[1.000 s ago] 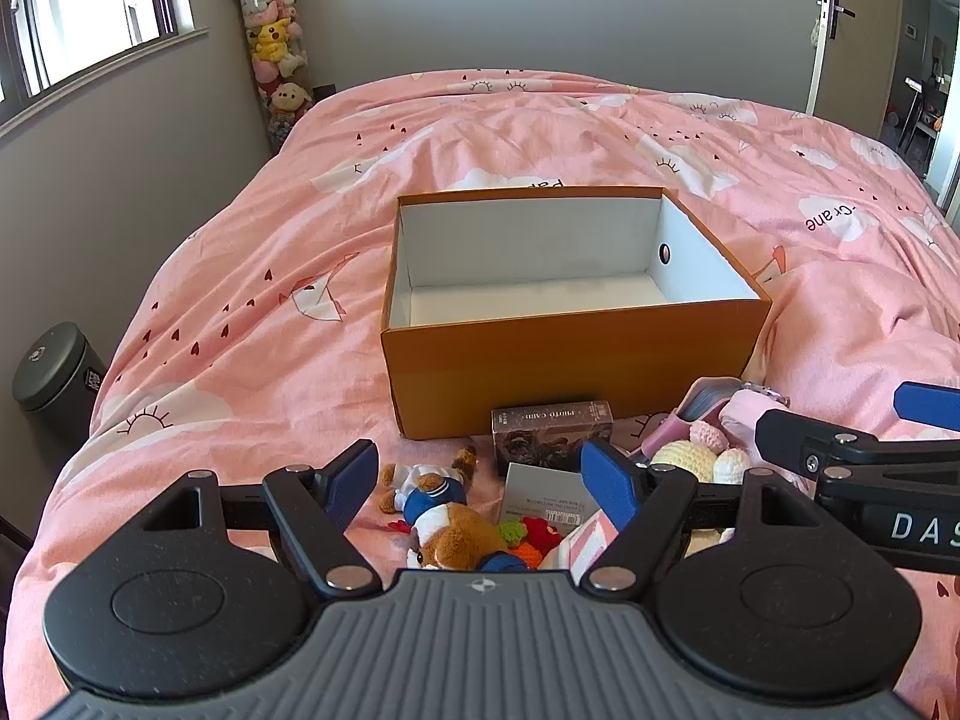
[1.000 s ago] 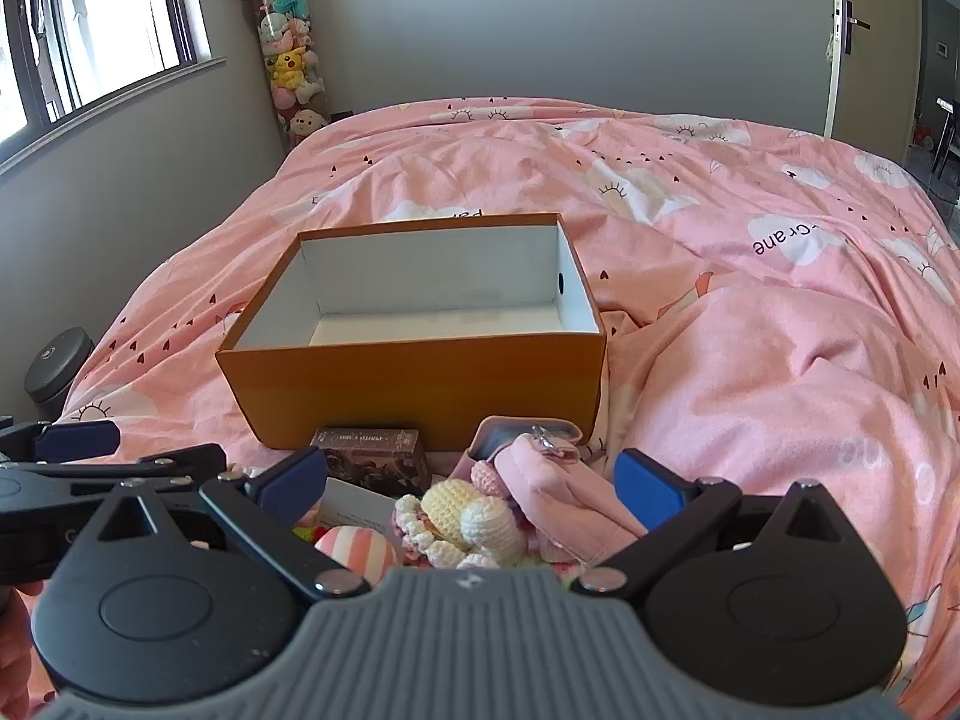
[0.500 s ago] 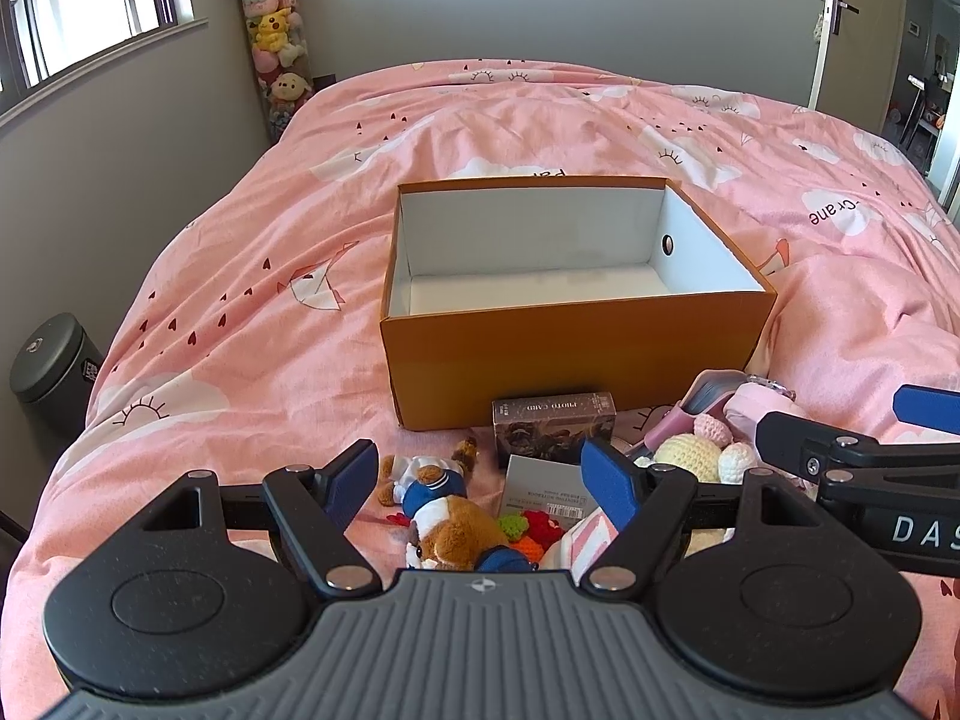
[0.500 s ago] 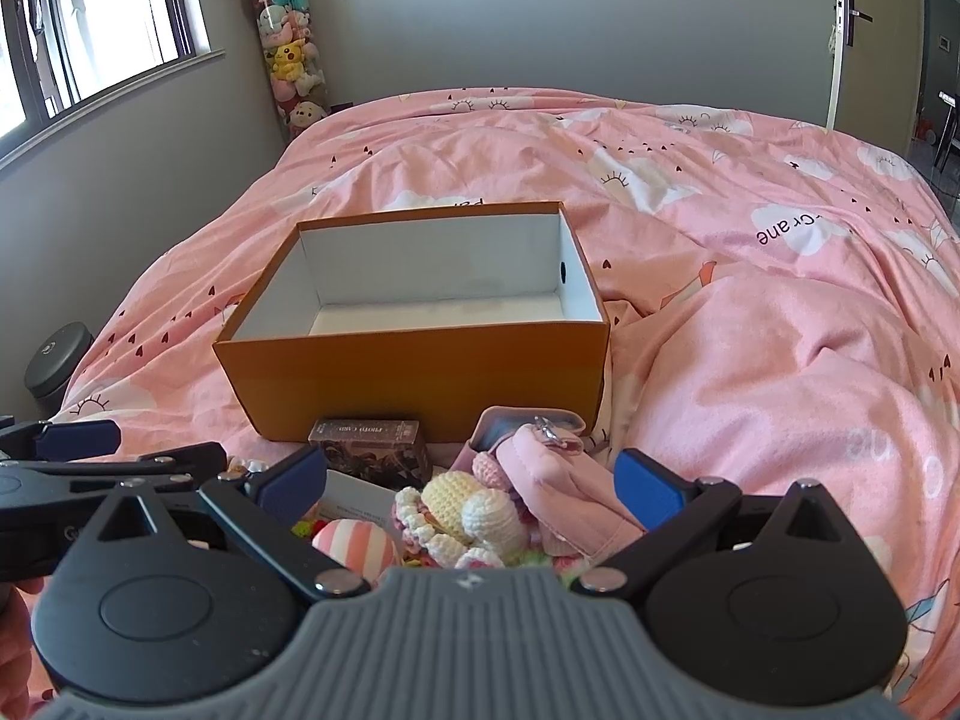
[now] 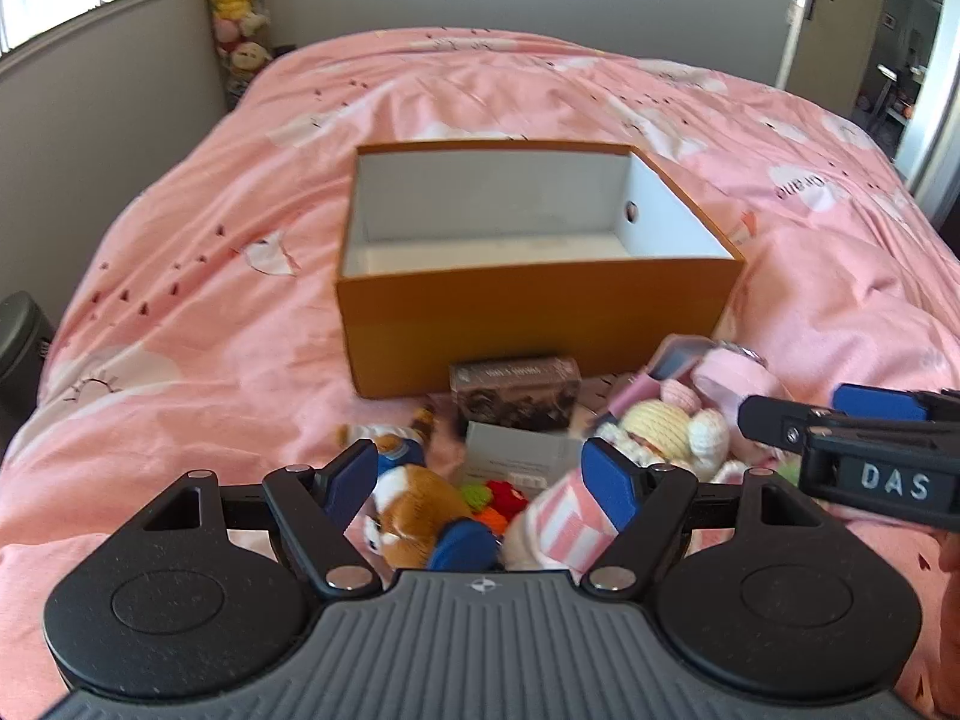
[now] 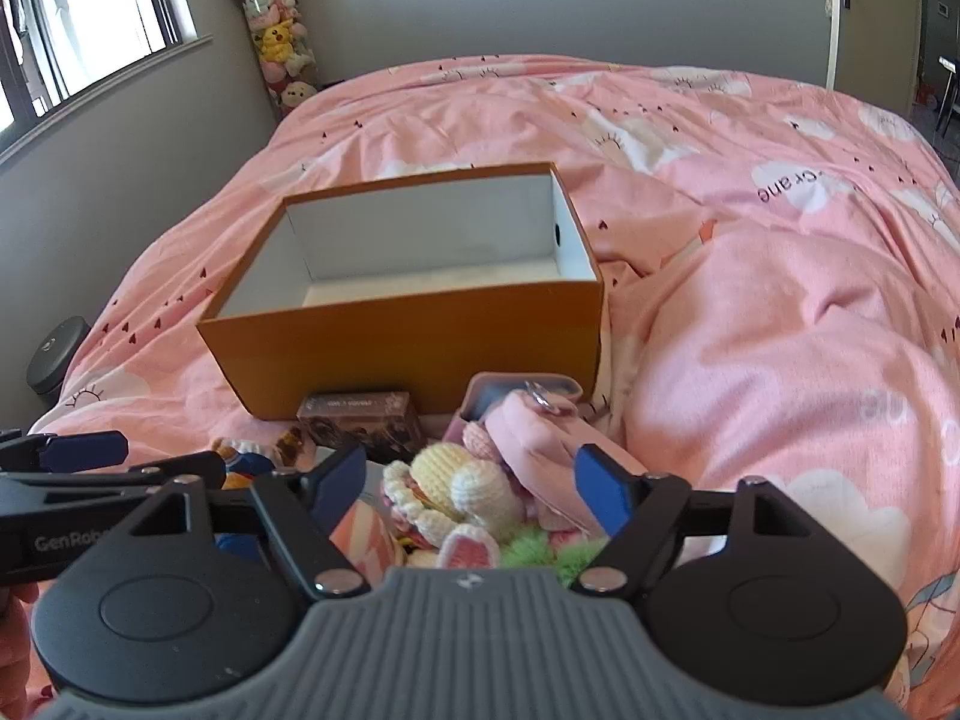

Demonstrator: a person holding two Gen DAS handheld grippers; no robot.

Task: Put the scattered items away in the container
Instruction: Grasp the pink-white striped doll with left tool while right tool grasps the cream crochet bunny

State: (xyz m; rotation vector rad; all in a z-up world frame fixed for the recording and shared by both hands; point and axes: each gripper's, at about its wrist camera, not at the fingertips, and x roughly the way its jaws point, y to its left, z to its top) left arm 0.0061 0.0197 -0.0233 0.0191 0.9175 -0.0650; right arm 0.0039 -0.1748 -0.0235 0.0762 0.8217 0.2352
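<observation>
1. Centrally, an open orange cardboard box point(image 5: 534, 324) with a white, empty interior sits on a pink duvet point(image 5: 180, 300); a round hole shows in its right end wall.
2. Just in front of the box's near wall, a dark printed card box point(image 5: 515, 399) stands on the duvet; its lettering is too blurred to read. A grey-white flat packet point(image 5: 510, 459) lies just nearer.
3. The scattered items lie in a heap near the cameras: a brown-and-white plush animal point(image 5: 414, 510) with blue parts on the left, small red, green and orange crochet bits point(image 5: 489, 495) beside it, a pink-and-white striped item point(image 5: 555, 525), a cream crochet toy point(image 6: 456, 483) and a pink pouch point(image 6: 534, 438) with a metal clasp on the right.
4. The left gripper point(image 5: 480, 483) hangs over the plush animal with its blue pads wide apart; nothing is pressed between them.
5. The right gripper point(image 6: 471, 480) hangs over the cream crochet toy and the pink pouch; its jaws are closing, yet the pads stand wide and clear of the toys.
6. Seen from the left wrist, the right gripper's side carries the white letters "DAS"; from the right wrist, the left gripper's side reads "GenRob", cut off by the frame.
7. On the duvet, to the right, "Crane" is printed, appearing upside down.
8. A column of plush toys point(image 6: 276, 36) stands in the far left corner by the window; a dark round bin point(image 6: 54, 354) sits on the floor at left.
</observation>
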